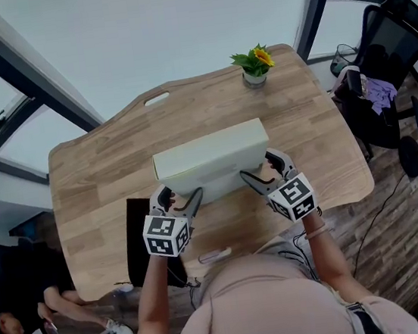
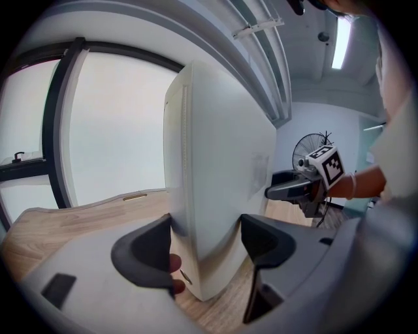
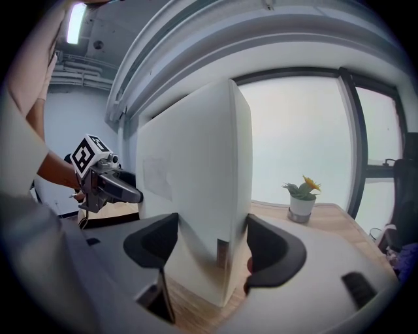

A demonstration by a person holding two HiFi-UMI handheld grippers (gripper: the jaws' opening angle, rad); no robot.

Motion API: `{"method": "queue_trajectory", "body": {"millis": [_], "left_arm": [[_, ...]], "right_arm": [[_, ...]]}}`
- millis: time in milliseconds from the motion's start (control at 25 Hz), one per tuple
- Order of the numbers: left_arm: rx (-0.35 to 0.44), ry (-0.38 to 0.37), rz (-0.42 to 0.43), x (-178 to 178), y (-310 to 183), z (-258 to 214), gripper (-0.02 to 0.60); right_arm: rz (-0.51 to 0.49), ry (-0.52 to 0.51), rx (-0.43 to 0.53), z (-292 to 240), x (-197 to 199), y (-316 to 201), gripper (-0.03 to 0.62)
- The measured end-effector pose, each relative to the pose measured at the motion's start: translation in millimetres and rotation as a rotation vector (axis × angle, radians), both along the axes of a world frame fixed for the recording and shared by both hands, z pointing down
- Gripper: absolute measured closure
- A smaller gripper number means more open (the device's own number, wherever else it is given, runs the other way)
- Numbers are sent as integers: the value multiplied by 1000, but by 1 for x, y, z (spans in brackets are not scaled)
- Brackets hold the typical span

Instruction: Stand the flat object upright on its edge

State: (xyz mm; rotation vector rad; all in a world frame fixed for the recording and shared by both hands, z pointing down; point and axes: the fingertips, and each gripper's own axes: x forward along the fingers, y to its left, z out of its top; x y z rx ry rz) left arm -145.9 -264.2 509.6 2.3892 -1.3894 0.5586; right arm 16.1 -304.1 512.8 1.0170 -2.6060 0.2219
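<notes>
A flat white box [image 1: 212, 160] stands nearly upright on its long edge on the wooden table [image 1: 102, 169]. My left gripper [image 1: 179, 203] is shut on the box's lower left corner, and in the left gripper view the white box [image 2: 219, 182] fills the gap between both jaws. My right gripper [image 1: 265, 172] is shut on the lower right corner. The right gripper view has the white box [image 3: 196, 189] pressed between the dark pads [image 3: 153, 241]. Each gripper view also catches the opposite gripper [image 2: 307, 186] [image 3: 98, 176] at the box's far end.
A small potted sunflower [image 1: 254, 65] stands at the table's far edge, also seen as the pot [image 3: 302, 199]. A black mat [image 1: 138, 240] lies near the left front edge. An office chair [image 1: 381, 79] stands right of the table. A person sits on the floor at lower left [image 1: 15, 318].
</notes>
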Motion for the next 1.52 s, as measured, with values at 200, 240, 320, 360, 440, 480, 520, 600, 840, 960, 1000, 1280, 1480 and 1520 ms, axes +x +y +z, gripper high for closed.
{"method": "queue_trajectory", "body": {"millis": [200,240,320,360,440,480,520,600,840,960,1000,1280,1480,1520], "left_arm": [[9,-10,10,1,3,0,273],[10,-12,12,1,4,0,273],[9,-19,18,1,6,1,272],[9,-22,22,1,7,1,272],[10,-28,29,2,8,2,272],[10,-31,32,2,9,2,272],[11,-34,34,2,10,2,272],[14,-38,37,2,12,2,272],[23,-51,55,4,16,2,270],[25,-52,60,4,18,2,270],[26,-51,61,4,18,2,270],[38,-57,66,3,20,1,267],[52,-36,58,1,20,-4,267],[53,-31,57,1,20,-5,267]], "right_arm": [[20,3,1,1,2,3,273],[21,5,0,1,2,5,275],[28,7,-2,1,2,7,275],[32,7,-2,1,2,8,275],[41,7,-2,1,2,9,275],[45,7,-1,1,3,10,275],[49,9,-1,1,3,11,275],[54,12,-1,1,3,13,275],[81,19,4,2,7,16,275],[93,19,6,2,8,18,275],[95,20,6,2,8,19,275],[118,20,3,2,8,21,275],[131,10,8,-1,9,21,275],[133,11,9,-2,8,21,275]]}}
